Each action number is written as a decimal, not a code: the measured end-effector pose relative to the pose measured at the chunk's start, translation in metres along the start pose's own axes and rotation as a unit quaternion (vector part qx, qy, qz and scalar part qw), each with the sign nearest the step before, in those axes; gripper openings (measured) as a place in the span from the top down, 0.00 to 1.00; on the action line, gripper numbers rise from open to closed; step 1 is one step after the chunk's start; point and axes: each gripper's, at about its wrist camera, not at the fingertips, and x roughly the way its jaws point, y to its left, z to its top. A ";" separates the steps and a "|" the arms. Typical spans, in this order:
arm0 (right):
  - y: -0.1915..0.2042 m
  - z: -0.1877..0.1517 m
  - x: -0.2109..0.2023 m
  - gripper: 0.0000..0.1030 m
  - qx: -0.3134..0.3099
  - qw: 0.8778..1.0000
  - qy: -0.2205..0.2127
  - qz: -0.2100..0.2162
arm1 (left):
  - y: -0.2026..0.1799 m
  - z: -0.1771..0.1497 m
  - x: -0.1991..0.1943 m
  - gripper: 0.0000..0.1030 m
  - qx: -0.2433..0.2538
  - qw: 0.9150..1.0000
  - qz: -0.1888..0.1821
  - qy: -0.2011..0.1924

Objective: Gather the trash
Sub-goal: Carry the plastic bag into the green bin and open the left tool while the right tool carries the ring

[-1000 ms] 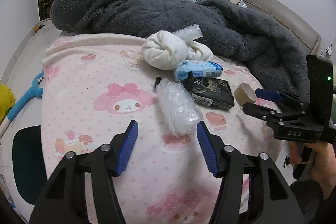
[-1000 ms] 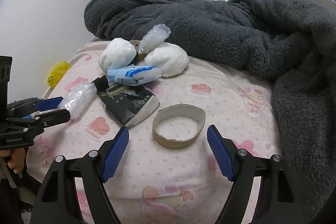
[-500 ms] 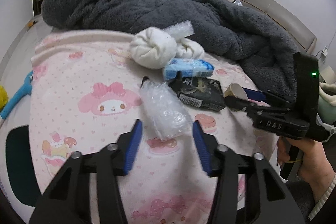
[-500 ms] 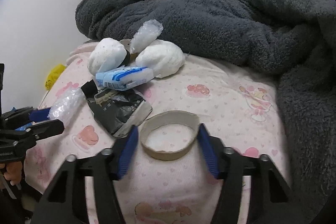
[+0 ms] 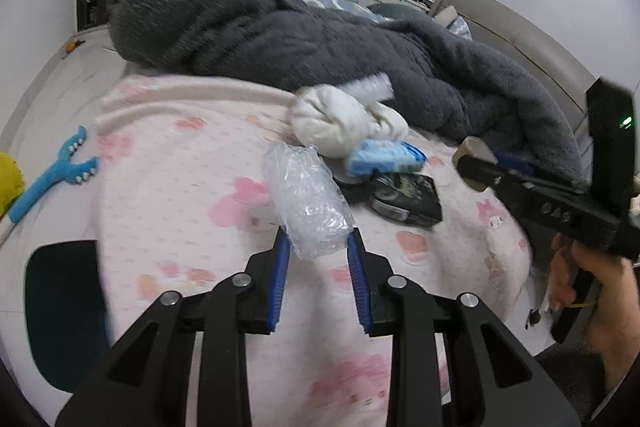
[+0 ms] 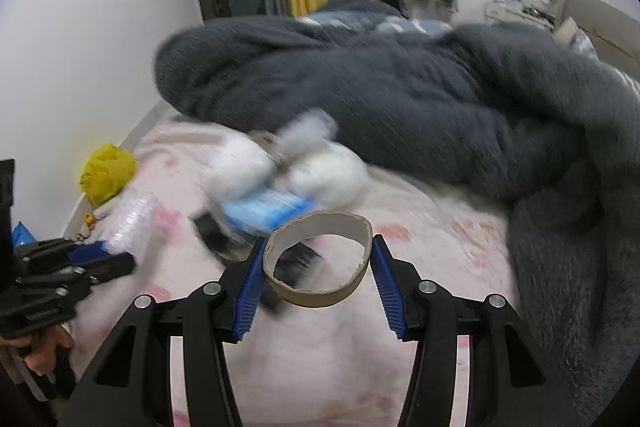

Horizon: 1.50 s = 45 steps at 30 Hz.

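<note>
Both pieces look gripped, so the job now, I judge, is to carry them off without squeezing harder — the crumpled clear bubble-wrap bundle [image 5: 308,205] can slip and the brown cardboard tape ring [image 6: 318,259] can buckle. The left tool [image 5: 318,247], jaws just closing, pinches the bundle's near end above the pink patterned bed sheet [image 5: 168,195]. The right tool [image 6: 316,283] clamps the ring across its sides. Both tools slope downward; the right hand [image 5: 592,295] grips its handle at the bed's right edge.

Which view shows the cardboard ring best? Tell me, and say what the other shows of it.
The right wrist view: the cardboard ring sits whole and sharp, pinched between the right gripper's blue pads. The left wrist view catches only its edge, small, at that gripper's tip.
</note>
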 end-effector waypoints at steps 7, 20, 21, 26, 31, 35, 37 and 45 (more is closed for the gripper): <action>0.062 0.041 -0.035 0.49 -0.025 0.999 -0.040 0.011 | 0.029 0.008 -0.040 0.70 0.006 0.999 0.025 -0.024; 0.151 0.043 -0.021 0.49 -0.031 0.997 -0.030 0.065 | 0.118 -0.005 -0.092 0.70 -0.027 0.994 0.104 -0.027; 0.160 0.043 -0.017 0.49 -0.036 0.997 -0.027 0.070 | 0.124 -0.007 -0.092 0.70 -0.029 0.993 0.109 -0.024; 0.201 0.045 0.000 0.49 -0.057 0.994 -0.012 0.095 | 0.162 -0.025 -0.088 0.70 -0.049 0.991 0.122 0.001; 0.240 0.046 0.014 0.49 -0.073 0.991 0.002 0.115 | 0.192 -0.046 -0.076 0.70 -0.058 0.988 0.138 0.039; 0.267 0.044 0.026 0.49 -0.080 0.988 0.018 0.130 | 0.209 -0.059 -0.067 0.70 -0.051 0.984 0.155 0.067; 0.279 0.044 0.033 0.49 -0.081 0.986 0.028 0.141 | 0.215 -0.064 -0.062 0.70 -0.052 0.983 0.156 0.080; 0.317 0.045 0.052 0.49 -0.094 0.983 0.046 0.152 | 0.242 -0.089 -0.048 0.70 -0.035 0.975 0.176 0.134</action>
